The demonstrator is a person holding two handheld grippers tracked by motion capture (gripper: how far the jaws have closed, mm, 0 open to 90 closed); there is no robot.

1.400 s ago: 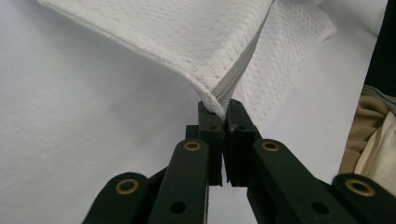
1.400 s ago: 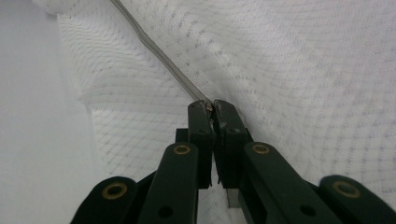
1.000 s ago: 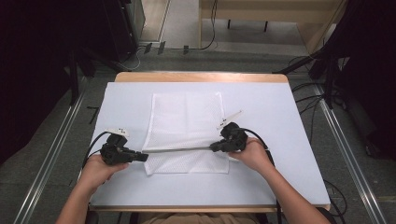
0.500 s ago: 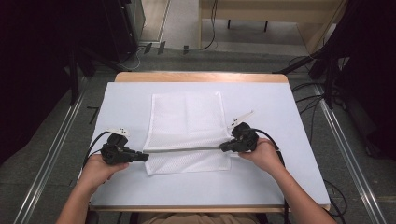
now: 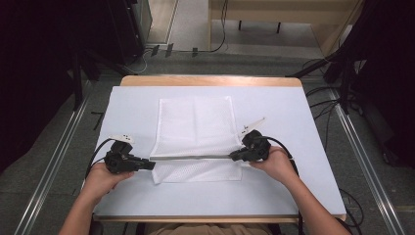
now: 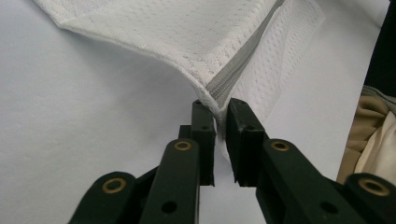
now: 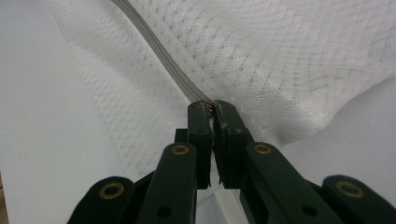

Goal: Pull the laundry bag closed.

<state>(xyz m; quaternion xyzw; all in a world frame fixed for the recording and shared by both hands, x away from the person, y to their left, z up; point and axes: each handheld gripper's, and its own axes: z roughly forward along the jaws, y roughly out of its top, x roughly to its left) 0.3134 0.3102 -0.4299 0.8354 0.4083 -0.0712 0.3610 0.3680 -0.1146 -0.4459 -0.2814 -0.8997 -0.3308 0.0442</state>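
1. Mesh makes up the white laundry bag (image 5: 195, 132): a flat rectangle of fine netting with small holes, crossed near its 6 o'clock end by a grey zipper (image 5: 193, 157) with a ribbed tape.
2. Bag and zipper lie on the table (image 5: 303, 147), whose white top is smooth and matte; a wooden edge shows at 12 o'clock.
3. Black cables trail from both grippers across the white top, and grey floor with metal rails runs at 3 and 9 o'clock.
4. My left gripper (image 6: 220, 114) sits at the bag's 9 o'clock corner; its black jaws have just been opening, a narrow gap shows, and the zipper's end lies between them.
5. My right gripper (image 7: 212, 108) at the 3 o'clock corner is pressed together, pinching the other zipper end.
6. Between the two grippers the zipper is pulled straight and raised, and the mesh folds down from it on both sides.
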